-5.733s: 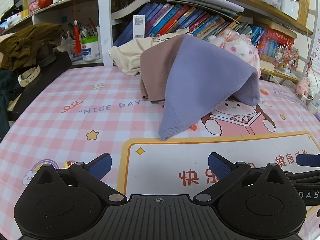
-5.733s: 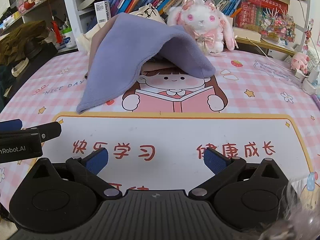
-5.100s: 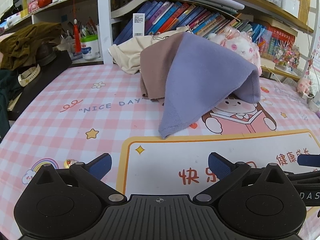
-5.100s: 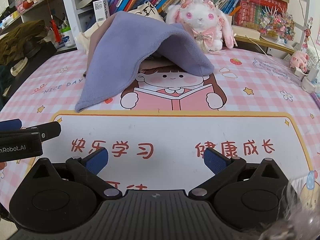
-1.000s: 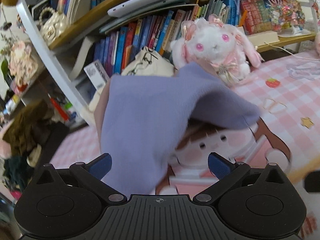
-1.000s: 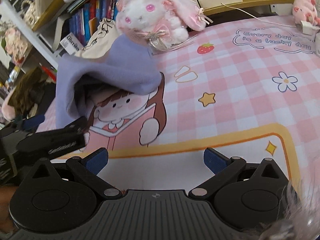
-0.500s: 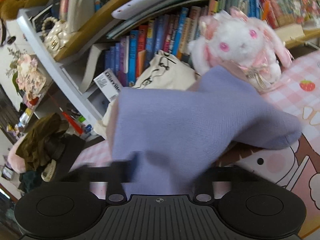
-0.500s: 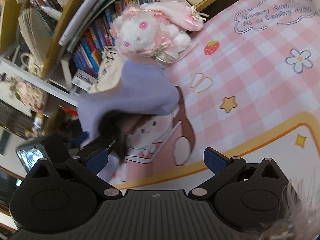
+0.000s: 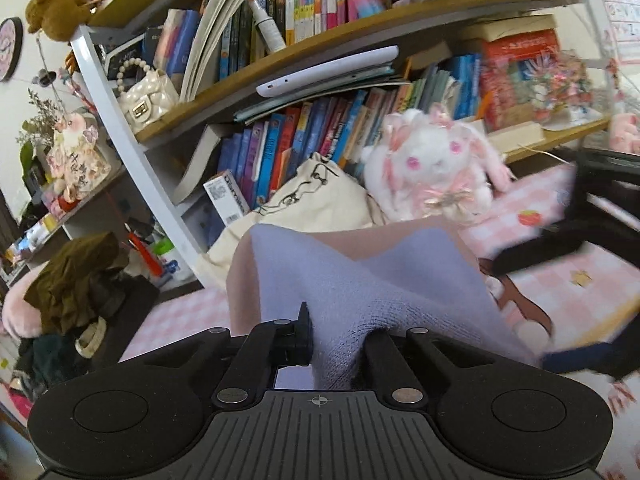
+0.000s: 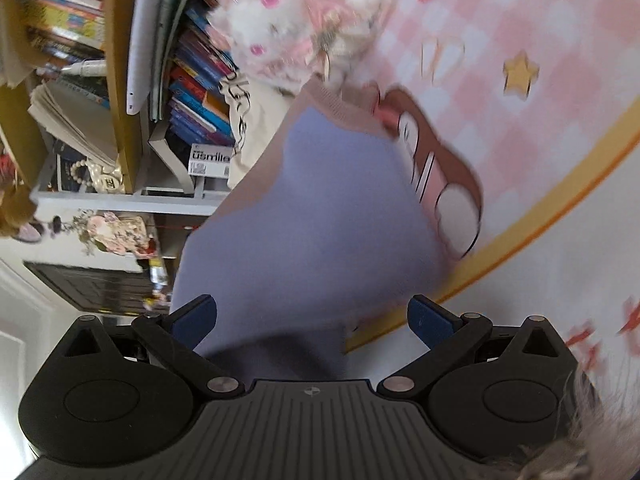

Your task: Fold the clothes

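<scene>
A lavender knit garment (image 9: 360, 280) drapes over a dusty-pink garment (image 9: 240, 280) on the pink checked table mat (image 9: 592, 264). My left gripper (image 9: 338, 340) is shut on a bunched edge of the lavender garment and lifts it. In the right wrist view the lavender garment (image 10: 312, 216) fills the middle and hangs between the blue pads of my right gripper (image 10: 312, 316), which is open and rolled sideways. The right gripper also shows blurred at the right of the left wrist view (image 9: 580, 240).
A white plush rabbit (image 9: 432, 164) and a cream tote bag (image 9: 316, 200) sit behind the clothes against the bookshelf (image 9: 320, 80). An olive garment (image 9: 76, 276) lies on dark things at the left. The printed mat (image 10: 560, 160) stretches to the right.
My left gripper has closed on the lavender garment's edge and raised it. My right gripper has swung in close to the garment and rolled sideways, still open.
</scene>
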Demonstrator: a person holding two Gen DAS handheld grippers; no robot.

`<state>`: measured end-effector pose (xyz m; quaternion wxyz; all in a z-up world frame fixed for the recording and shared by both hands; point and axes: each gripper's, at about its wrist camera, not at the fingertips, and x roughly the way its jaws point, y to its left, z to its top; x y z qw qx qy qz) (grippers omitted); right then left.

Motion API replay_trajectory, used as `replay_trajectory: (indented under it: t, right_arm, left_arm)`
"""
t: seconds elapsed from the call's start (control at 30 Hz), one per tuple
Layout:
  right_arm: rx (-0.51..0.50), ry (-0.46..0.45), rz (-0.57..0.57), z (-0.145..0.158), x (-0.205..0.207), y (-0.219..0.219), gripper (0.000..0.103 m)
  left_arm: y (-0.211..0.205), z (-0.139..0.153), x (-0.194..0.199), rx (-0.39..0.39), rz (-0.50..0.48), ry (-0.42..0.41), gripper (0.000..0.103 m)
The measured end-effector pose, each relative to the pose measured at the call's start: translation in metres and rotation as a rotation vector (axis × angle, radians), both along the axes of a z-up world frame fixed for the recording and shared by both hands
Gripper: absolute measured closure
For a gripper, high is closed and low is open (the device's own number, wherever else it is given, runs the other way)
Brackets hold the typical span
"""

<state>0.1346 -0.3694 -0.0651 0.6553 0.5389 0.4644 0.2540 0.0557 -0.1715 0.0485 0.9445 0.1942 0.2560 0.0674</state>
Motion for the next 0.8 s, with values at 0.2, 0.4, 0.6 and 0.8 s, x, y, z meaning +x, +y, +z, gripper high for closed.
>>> replay_trajectory:
  t: [0.2,0.4,0.6,0.8]
  right_arm:
    - [0.079,0.073,-0.027,-0.012,-0.005,0.002,0.003]
    - [0.11,0.122,-0.052,-0.02,-0.011,-0.002,0.014]
    - [0.059,0.183,-0.067,-0.02,-0.025,-0.021,0.014]
    - [-0.029,0.173,-0.002,-0.023,-0.036,-0.018,0.014]
  left_arm:
    - [-0.001,0.001,-0.029,-0.014,-0.004,0.021,0.099]
    - [0.0,0.003,-0.048,-0.021,-0.018,0.05,0.099]
    - [0.015,0.018,-0.033,-0.094,0.032,0.018,0.099]
    - [0.022,0.035,-0.018,-0.21,0.031,-0.033,0.099]
